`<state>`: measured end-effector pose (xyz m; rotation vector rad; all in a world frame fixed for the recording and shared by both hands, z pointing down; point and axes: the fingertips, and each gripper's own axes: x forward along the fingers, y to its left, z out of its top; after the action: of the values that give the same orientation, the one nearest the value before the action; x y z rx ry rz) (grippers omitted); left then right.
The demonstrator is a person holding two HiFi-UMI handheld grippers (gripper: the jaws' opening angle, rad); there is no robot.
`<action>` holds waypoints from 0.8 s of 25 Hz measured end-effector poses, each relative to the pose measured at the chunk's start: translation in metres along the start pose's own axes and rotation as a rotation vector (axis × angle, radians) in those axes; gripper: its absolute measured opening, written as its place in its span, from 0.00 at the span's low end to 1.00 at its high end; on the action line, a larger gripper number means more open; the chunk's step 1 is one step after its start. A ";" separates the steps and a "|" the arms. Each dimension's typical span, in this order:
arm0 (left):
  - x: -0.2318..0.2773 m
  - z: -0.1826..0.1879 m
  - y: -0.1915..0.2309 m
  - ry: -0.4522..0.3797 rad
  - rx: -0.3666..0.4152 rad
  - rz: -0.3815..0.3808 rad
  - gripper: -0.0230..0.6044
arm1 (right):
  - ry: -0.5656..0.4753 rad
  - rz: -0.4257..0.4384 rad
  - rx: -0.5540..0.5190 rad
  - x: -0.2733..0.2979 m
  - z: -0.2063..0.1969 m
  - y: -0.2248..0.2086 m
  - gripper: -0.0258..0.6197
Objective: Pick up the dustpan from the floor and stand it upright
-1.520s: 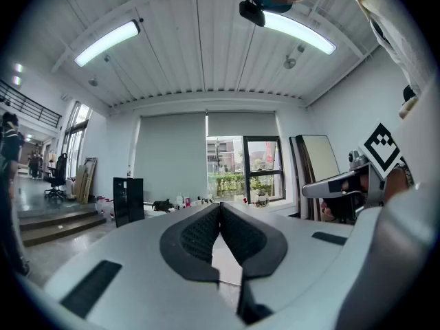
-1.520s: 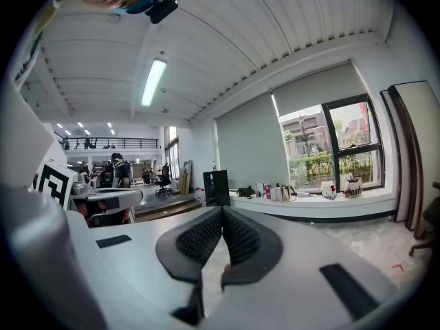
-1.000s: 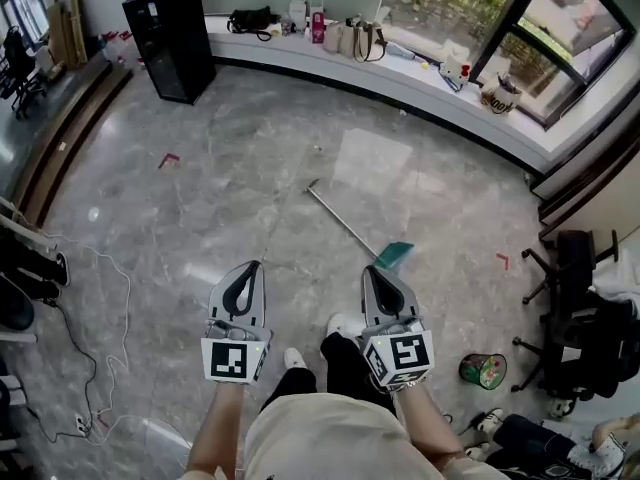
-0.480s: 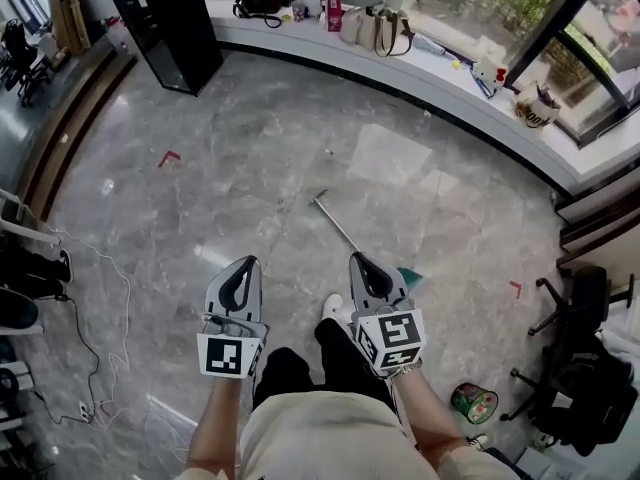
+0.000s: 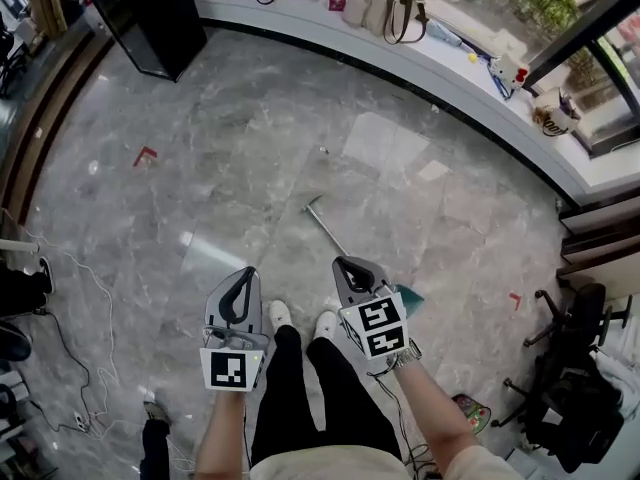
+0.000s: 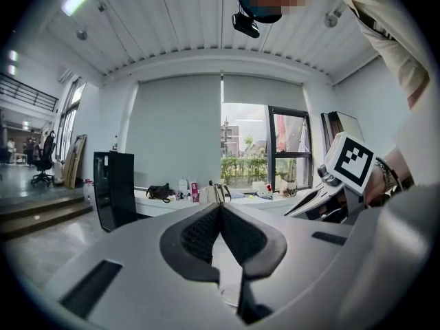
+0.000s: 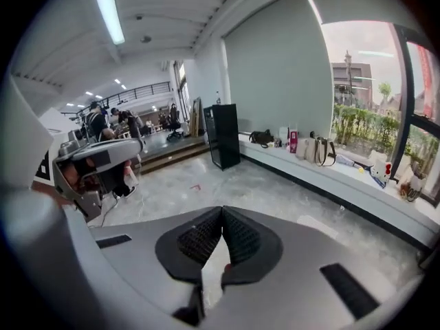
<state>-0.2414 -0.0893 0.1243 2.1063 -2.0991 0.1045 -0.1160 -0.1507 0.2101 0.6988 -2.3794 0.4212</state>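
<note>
The dustpan lies flat on the grey marble floor in the head view. Its thin metal handle (image 5: 328,226) runs up-left from the teal pan (image 5: 411,294). The pan is mostly hidden behind my right gripper (image 5: 346,262), which hovers over the handle's lower end, held above the floor. My left gripper (image 5: 247,272) hangs to the left, apart from the dustpan. Both grippers are shut, jaw tips meeting with nothing between them. The left gripper view (image 6: 220,206) and the right gripper view (image 7: 221,210) look out across the room and show no dustpan.
My white shoes (image 5: 280,315) stand just behind the grippers. A black cabinet (image 5: 140,18) and a white ledge with bags (image 5: 400,13) line the far wall. Cables (image 5: 90,298) trail at the left. Office chairs (image 5: 575,378) and a small green bin (image 5: 470,408) sit at the right.
I have stepped forward, so the dustpan now lies closer to my feet and under the right gripper. Both grippers stayed shut and side by side.
</note>
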 end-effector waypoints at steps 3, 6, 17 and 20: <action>0.048 -0.067 0.024 0.036 -0.010 -0.016 0.05 | 0.075 0.013 0.032 0.072 -0.042 -0.031 0.07; 0.084 -0.141 0.054 0.083 -0.018 -0.019 0.05 | 0.144 -0.006 0.048 0.145 -0.091 -0.056 0.07; 0.164 -0.400 0.102 0.135 0.004 -0.110 0.05 | 0.294 0.037 0.022 0.386 -0.295 -0.099 0.07; 0.189 -0.477 0.104 0.143 0.047 -0.165 0.05 | 0.344 0.049 -0.006 0.452 -0.353 -0.124 0.07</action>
<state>-0.3116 -0.1959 0.6318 2.2166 -1.8535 0.2769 -0.1820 -0.2630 0.7823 0.5187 -2.0740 0.5111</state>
